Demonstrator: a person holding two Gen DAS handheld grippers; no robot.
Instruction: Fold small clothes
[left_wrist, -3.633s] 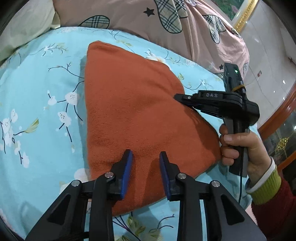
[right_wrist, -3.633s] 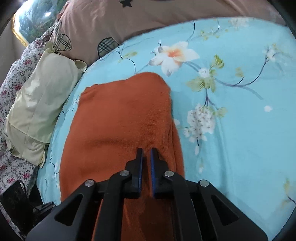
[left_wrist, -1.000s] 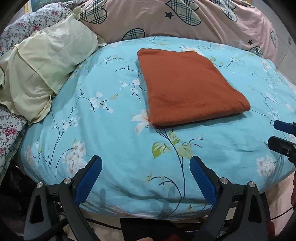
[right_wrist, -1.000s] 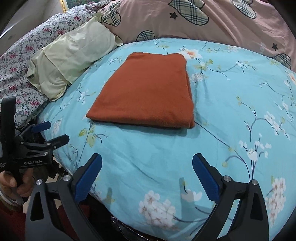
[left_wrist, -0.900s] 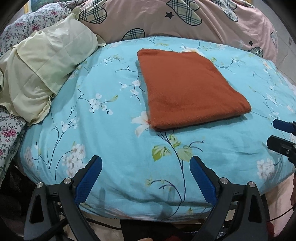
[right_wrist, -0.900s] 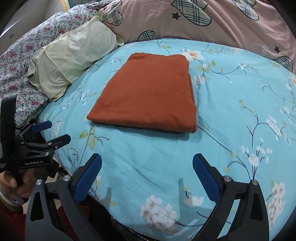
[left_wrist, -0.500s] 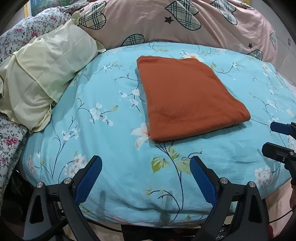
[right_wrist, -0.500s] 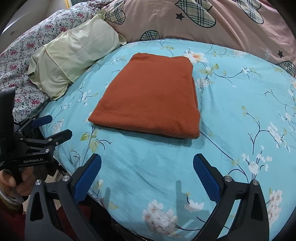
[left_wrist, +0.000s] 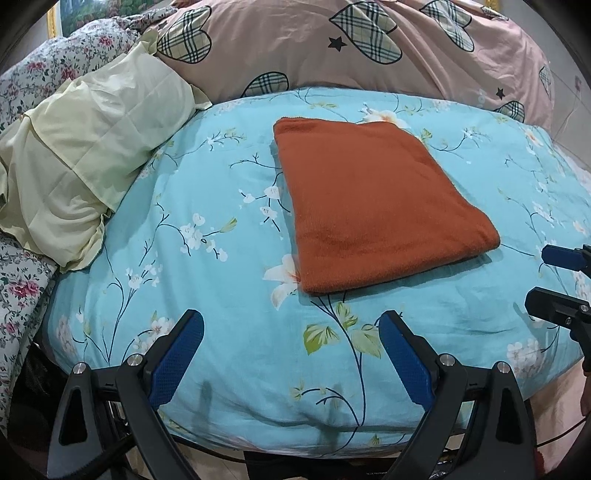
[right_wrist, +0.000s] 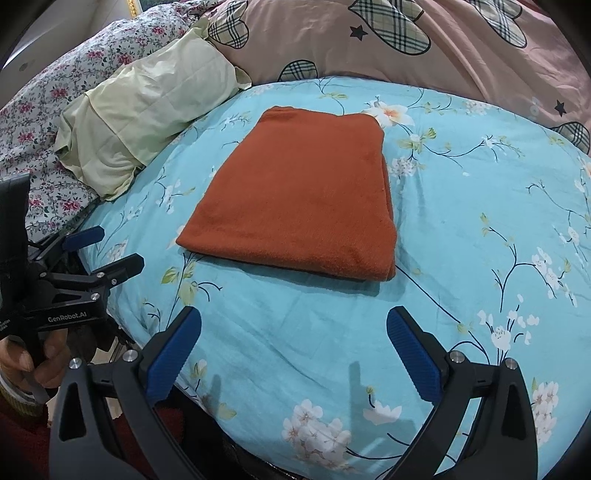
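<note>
Change: I've let go and pulled both tools back off the cloth | left gripper (left_wrist: 291, 354) and right gripper (right_wrist: 293, 352) spread wide, holding nothing | folded orange garment (right_wrist: 303, 199) lies flat mid-bed on blue floral quilt (right_wrist: 480, 221) | fold looks finished.

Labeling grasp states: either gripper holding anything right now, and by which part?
Nothing is held. The left gripper and right gripper are both wide open, short of the folded orange cloth, which lies free on the blue floral bedspread.
</note>
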